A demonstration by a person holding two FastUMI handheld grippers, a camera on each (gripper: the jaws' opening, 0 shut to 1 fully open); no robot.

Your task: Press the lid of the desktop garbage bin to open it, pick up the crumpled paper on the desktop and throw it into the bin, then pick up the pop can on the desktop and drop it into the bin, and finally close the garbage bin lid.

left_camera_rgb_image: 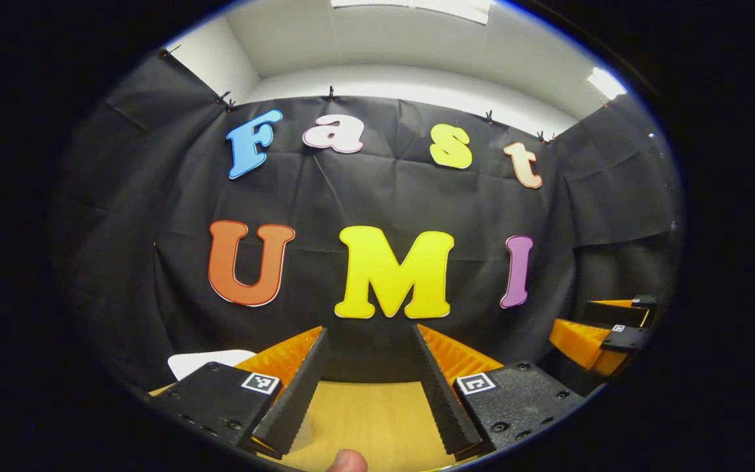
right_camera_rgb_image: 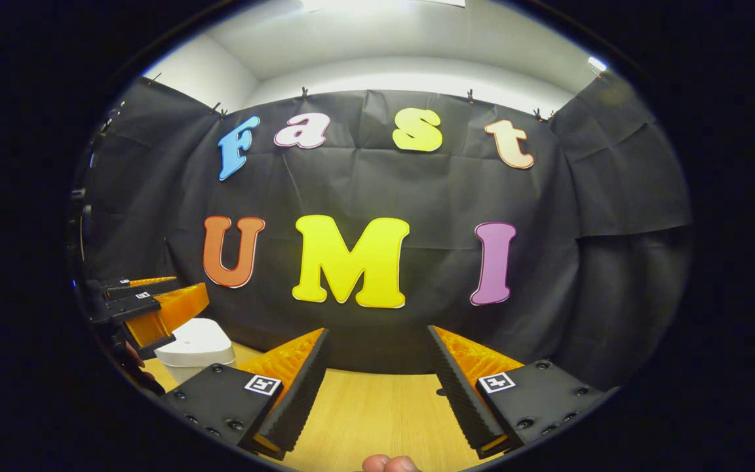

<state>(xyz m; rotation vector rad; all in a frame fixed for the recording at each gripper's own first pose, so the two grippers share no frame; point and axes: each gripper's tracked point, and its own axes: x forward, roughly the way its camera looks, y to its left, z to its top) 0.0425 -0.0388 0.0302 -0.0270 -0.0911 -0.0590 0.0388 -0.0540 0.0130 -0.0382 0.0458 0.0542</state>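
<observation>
Closest in, both sets of tongs are spread wide with nothing between them: the left tongs [left_camera_rgb_image: 367, 387] and right tongs [right_camera_rgb_image: 374, 390] each hover over bare wooden worktop [right_camera_rgb_image: 377, 413], aimed at the booth wall rather than down. A bit further out, the white garbage bin [right_camera_rgb_image: 195, 343] sits with its lid down, off to the left in the right gripper view, just beside and under the left tongs. In the left gripper view it peeks out low on the left. So I'd say the left side is way closer for pressing the lid.
</observation>
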